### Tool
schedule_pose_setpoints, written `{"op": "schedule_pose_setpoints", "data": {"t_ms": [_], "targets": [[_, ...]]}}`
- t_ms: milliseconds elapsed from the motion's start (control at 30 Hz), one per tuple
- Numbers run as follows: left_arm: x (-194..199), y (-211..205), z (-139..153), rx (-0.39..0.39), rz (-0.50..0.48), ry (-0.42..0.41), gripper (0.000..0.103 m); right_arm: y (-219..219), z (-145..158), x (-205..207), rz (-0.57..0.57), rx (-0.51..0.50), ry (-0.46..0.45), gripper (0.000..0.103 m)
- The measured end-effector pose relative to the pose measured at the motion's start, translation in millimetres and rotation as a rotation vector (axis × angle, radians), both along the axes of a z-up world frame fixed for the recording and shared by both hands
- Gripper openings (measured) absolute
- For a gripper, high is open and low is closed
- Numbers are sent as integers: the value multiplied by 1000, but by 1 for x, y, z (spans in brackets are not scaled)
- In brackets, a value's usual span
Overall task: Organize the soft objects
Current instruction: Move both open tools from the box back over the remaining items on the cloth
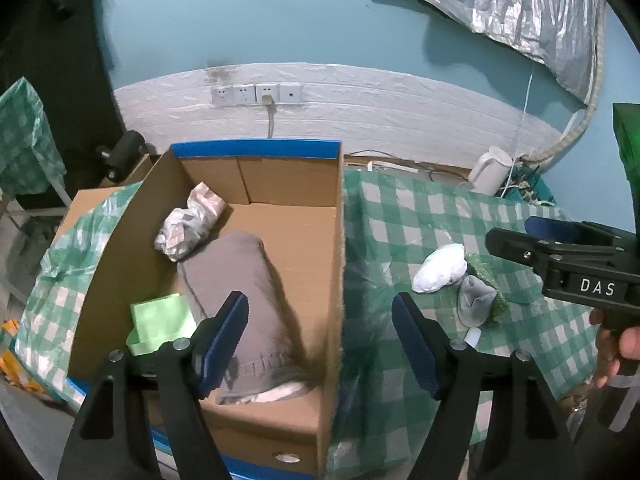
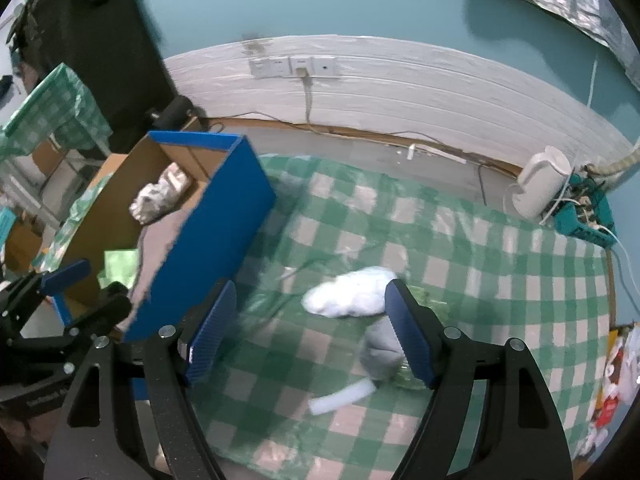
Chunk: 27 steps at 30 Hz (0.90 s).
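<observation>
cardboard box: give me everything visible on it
The cardboard box is open-topped, brown inside, blue outside with a blue-taped rim. It stands upright on the green checked tablecloth, left of the loose items. Inside lie a grey towel, a crumpled white bag toward the back and a light green cloth at the near left. Neither gripper touches it.

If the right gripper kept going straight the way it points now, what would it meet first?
Probably the white bundle lying on the checked tablecloth, or the cloth just in front of it. The right gripper is open and empty; depth is hard to judge in this fisheye view.
</observation>
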<state>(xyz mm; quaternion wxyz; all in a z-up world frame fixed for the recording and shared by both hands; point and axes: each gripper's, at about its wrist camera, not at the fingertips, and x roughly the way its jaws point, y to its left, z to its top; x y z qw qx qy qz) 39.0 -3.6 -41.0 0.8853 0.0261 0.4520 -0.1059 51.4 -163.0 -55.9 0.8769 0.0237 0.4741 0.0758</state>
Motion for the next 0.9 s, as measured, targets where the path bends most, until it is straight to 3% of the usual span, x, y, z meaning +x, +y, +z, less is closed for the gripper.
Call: {"op": "schedule_pose_setpoints", "data": {"t_ms": [333, 533, 900], "targets": [[-4, -44, 0, 49, -77, -5, 76, -44, -16, -6, -60, -1, 27, 78], [-4, -71, -13, 126, -103, 5, 77, -65, -33, -4, -97, 4, 62, 78], [5, -89, -40, 127, -118, 72, 80, -103, -77, -1, -185, -1, 157, 78]]}}
